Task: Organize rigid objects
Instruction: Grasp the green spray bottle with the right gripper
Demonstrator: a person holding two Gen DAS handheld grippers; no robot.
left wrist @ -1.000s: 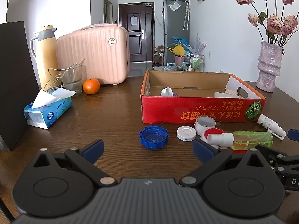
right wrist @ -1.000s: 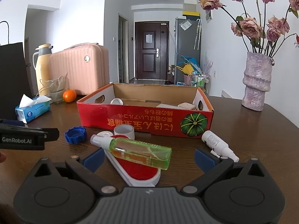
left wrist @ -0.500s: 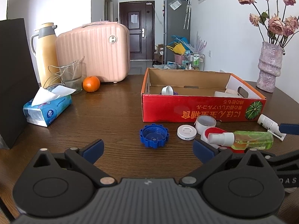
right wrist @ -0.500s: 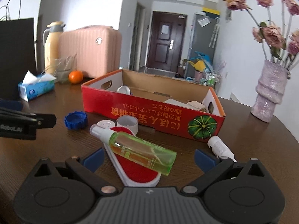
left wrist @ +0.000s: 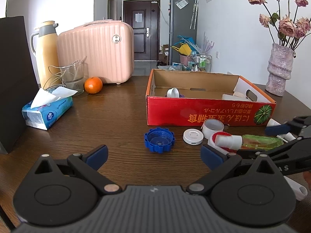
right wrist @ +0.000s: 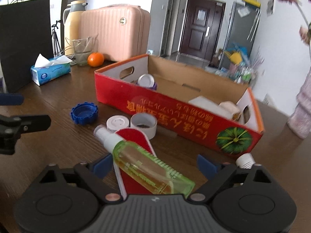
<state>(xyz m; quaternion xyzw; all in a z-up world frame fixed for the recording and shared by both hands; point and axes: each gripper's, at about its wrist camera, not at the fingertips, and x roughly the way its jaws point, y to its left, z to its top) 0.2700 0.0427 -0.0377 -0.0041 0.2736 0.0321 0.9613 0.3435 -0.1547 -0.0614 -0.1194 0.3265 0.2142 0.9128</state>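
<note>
While my right gripper [right wrist: 153, 165] closes, its jaws stand either side of the green bottle [right wrist: 151, 167], which lies between them with gaps still showing at both blue pads, so I count nothing held yet. That bottle lies on its side atop the red brush [right wrist: 134, 143], near me on the bench [right wrist: 58, 147], its white cap [right wrist: 102, 133] pointing far-left toward the tape roll [right wrist: 143, 124] and white lid [right wrist: 117, 123]. My left gripper [left wrist: 153, 155] hangs wide open and empty over bare wood, with the blue cap [left wrist: 159, 139] just beyond its tips. The box [right wrist: 175, 112], red outside, sits far of the clutter and already has a few pieces in it; I judge it the place these loose things belong. I expect the bottle to be light, stiff clear plastic, smooth and a bit slippery, and since it only rests on the brush it may roll or skid as the pads meet it. My choice is the flat-sided body at mid-length, squarely across the broad faces, not the narrow cap end, where it could pivot out. A small white bottle [right wrist: 245, 160] lies just by the right jaw; I would watch that it does not get nudged or pinched along with the green one.
</note>
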